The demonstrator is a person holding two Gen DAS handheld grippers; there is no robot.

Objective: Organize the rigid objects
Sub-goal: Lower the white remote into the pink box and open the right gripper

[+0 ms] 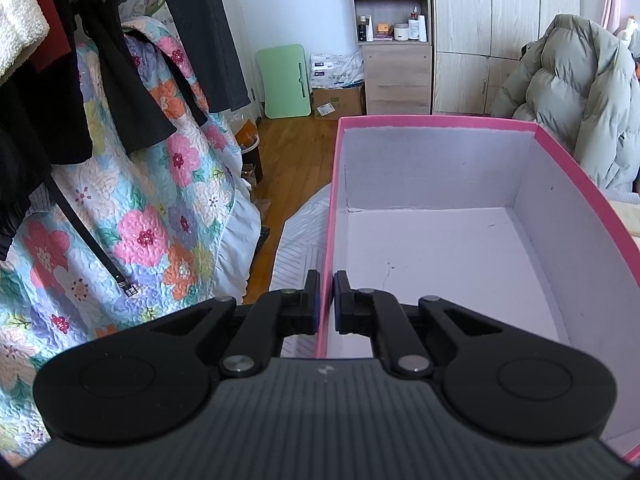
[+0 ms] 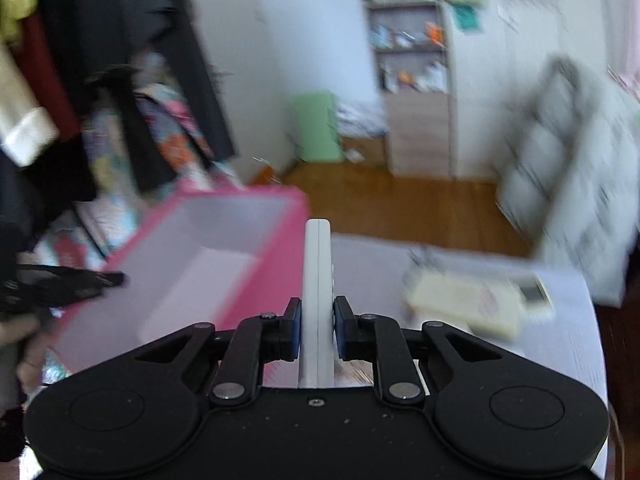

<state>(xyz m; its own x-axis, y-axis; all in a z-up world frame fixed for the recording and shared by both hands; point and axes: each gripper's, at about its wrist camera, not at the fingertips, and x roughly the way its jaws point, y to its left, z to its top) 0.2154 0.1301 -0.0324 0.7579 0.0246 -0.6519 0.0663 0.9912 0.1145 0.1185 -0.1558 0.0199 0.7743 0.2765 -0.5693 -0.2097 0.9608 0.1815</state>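
While the left gripper (image 1: 327, 300) pinches the pink box (image 1: 440, 122) wall, the right gripper (image 2: 317, 326) clamps a white remote (image 2: 318, 264).

The left gripper (image 1: 326, 300) sits astride the near left wall of the open box (image 1: 436, 124), one finger outside and one inside, and the box stands on the bed (image 1: 300, 236) with the quilt (image 1: 160, 184) hanging to its left. Over in the right wrist view, the right gripper (image 2: 317, 330) holds a slim remote (image 2: 318, 264) edge-up, the box left of it. A flat device (image 2: 480, 300) lies on the bed to its right, shelves (image 1: 390, 12) against the far wall.
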